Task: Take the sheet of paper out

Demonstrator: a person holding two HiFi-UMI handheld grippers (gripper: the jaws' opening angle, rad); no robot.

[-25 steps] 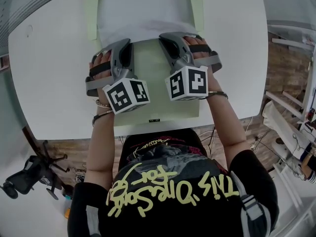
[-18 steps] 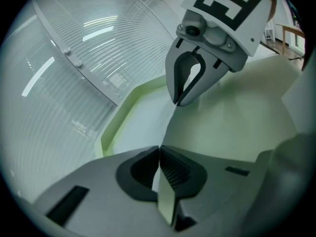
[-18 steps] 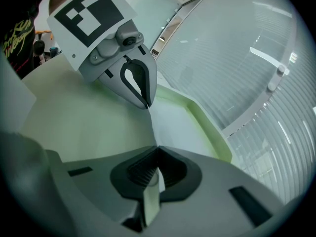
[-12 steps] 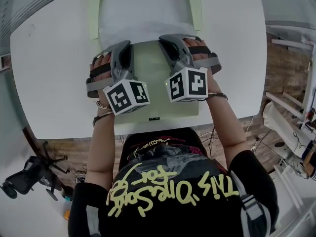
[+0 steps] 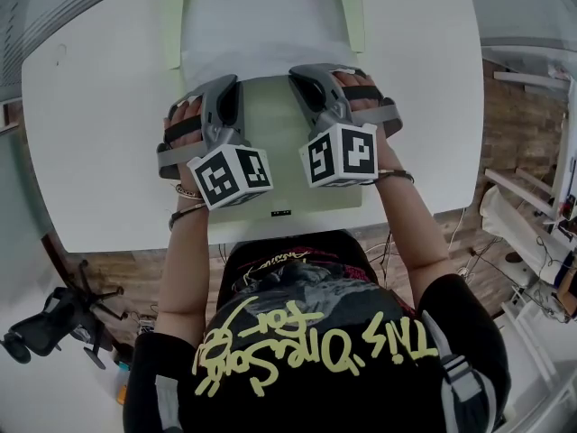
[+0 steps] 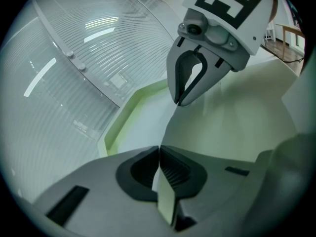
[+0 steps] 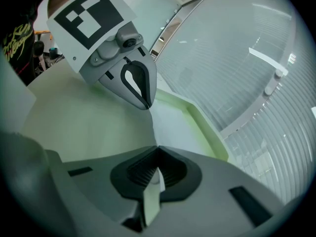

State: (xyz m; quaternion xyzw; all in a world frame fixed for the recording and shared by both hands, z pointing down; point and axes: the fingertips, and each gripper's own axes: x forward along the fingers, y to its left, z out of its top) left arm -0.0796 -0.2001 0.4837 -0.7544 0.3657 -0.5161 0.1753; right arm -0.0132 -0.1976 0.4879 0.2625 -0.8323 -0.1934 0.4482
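Folder (image 5: 270,124) cropped above; left hand-held gripper (image 6: 159,149), right hand-held gripper (image 7: 157,149) seemingly clamp its edge.

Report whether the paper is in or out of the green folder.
In: the white sheet lies flat within the green folder, whose borders show along both its sides.

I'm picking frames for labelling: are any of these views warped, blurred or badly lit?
Head view: fisheye bows the white table; light even, sharp. Left gripper view: ribbed wall curves strongly, with bright reflection streaks; the pale green sheet clamped in the jaws is soft. Right gripper view: same warp, dark vignetted corners.
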